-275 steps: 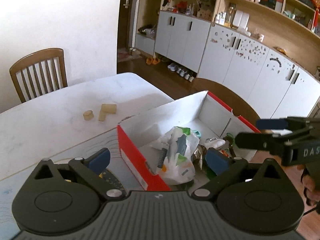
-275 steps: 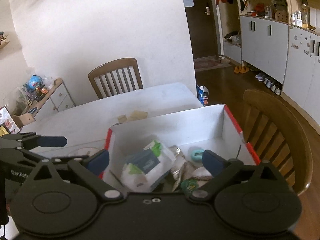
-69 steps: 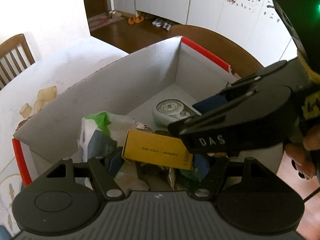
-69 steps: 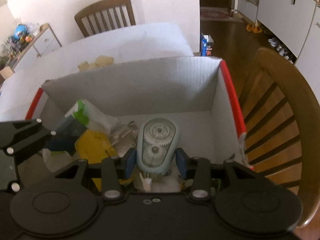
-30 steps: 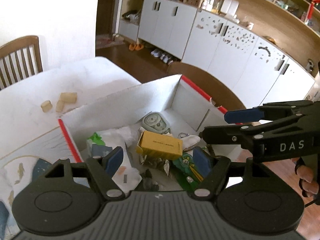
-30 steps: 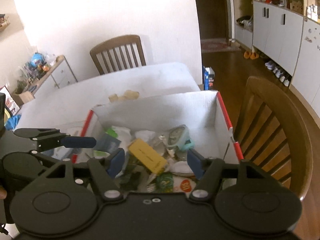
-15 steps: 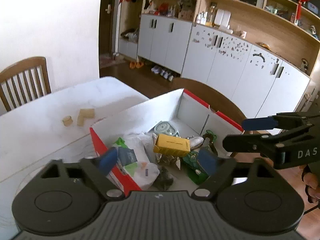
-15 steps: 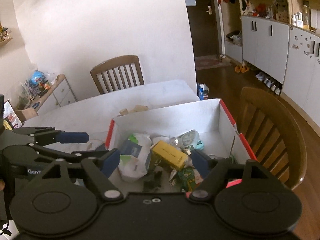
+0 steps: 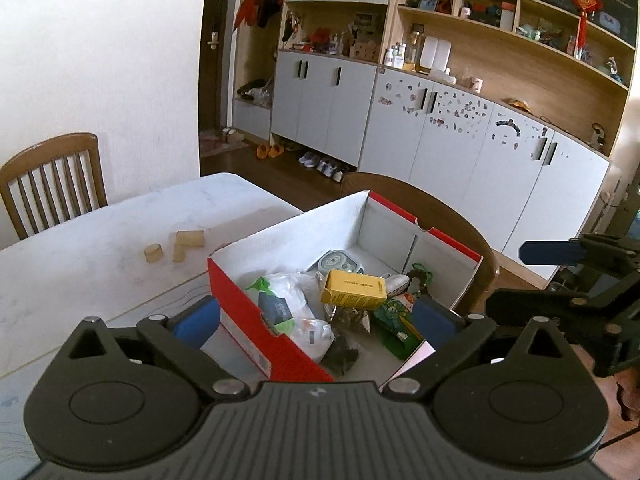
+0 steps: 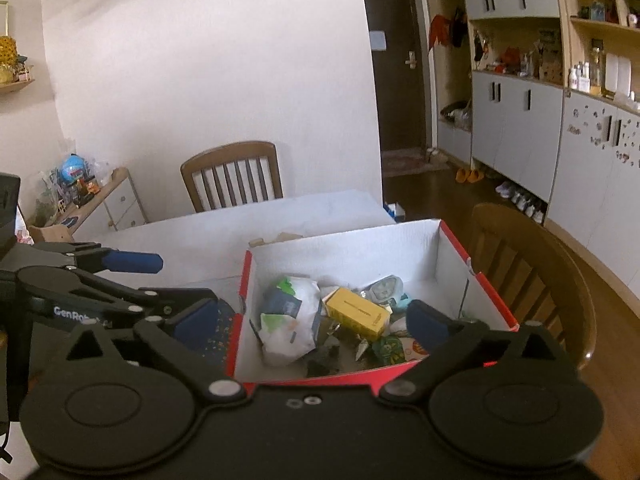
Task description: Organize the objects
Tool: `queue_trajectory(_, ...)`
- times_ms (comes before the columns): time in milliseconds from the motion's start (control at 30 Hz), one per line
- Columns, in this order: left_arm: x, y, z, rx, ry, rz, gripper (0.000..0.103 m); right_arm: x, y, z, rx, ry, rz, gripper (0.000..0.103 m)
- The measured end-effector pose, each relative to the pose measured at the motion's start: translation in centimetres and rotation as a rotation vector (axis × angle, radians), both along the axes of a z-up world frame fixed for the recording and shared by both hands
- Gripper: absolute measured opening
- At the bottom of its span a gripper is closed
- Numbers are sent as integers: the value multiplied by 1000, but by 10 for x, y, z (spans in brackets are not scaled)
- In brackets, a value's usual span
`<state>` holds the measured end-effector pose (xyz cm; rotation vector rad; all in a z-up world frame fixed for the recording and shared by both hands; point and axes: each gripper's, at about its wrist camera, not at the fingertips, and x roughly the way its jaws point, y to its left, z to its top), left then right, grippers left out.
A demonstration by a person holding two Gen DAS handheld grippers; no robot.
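A red-and-white cardboard box [image 9: 248, 316] [image 10: 452, 256] stands on the white table. In it lie a yellow carton [image 9: 354, 289] [image 10: 357, 313], a white plastic bag [image 9: 294, 304] [image 10: 290, 320], a pale blue round device [image 9: 336, 261] [image 10: 386, 289], a green packet [image 9: 396, 318] and other small items. My left gripper [image 9: 316, 318] is open and empty, held above the box's near edge. My right gripper [image 10: 312, 318] is open and empty above the box; it also shows at the right of the left wrist view [image 9: 568, 272].
Three small wooden blocks [image 9: 176, 246] lie on the table [image 9: 80, 252] beyond the box. A wooden chair [image 10: 532, 264] stands close behind the box, another [image 10: 232, 178] at the table's far side. Cabinets [image 9: 440, 136] line the wall.
Both grippers have let go and pulled up and back from the box. The yellow carton and the round device now lie in it. Both jaws stand wide open.
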<state>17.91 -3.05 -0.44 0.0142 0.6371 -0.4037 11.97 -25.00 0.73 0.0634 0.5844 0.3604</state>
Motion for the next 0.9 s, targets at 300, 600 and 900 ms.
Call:
queue_trajectory(300,-21,14,5,4,-48,32,103,-25,11,-4,-2,-16,-35,102)
queue_trajectory(600,-33,18,6,7,-58,5,103,-34,19,-7,4,-13,-55,102)
queue_trajectory(900,-33,20,-1,5,-43,-9,103,-35,22,-7,5,-12,-68,102)
